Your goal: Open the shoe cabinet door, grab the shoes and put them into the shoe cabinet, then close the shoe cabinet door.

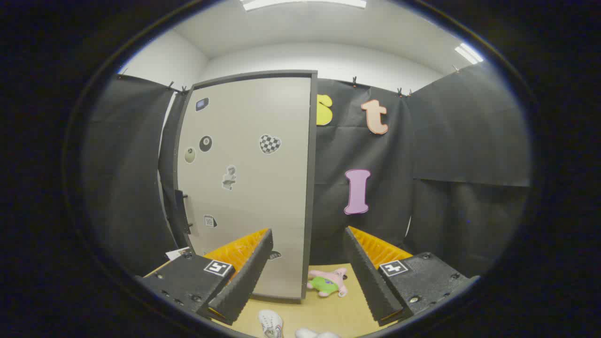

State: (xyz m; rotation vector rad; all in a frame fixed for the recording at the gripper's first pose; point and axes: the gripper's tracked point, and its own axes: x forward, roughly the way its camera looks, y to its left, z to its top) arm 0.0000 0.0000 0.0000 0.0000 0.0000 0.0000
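The gripper (307, 267) was wide open, and nothing was held between its two fingers (244, 277). It pointed at the cabinet (249, 188), which stood upright against the black cloth wall (450, 155).

The cabinet door (256, 211) was shut. It was a pale, flat door with a dark frame around it. A dark handle (182, 211) sat on its left edge, about halfway up. Little stickers were stuck on the door: a checkered heart (270, 143), two round balls (205, 143) and a few more small ones.

The white shoes (271, 324) lay on the tan floor (328, 310), down low between the fingers and very near them. One shoe was closer to the left finger. A bit of another white shoe (315, 334) peeked up beside it. They were in front of the cabinet, not inside it.

A small pink and green plush toy (328, 283) lay on the floor too, just past the shoes, close to the bottom right corner of the door. A bit of white paper (177, 253) showed by the left finger, near the foot of the cabinet.
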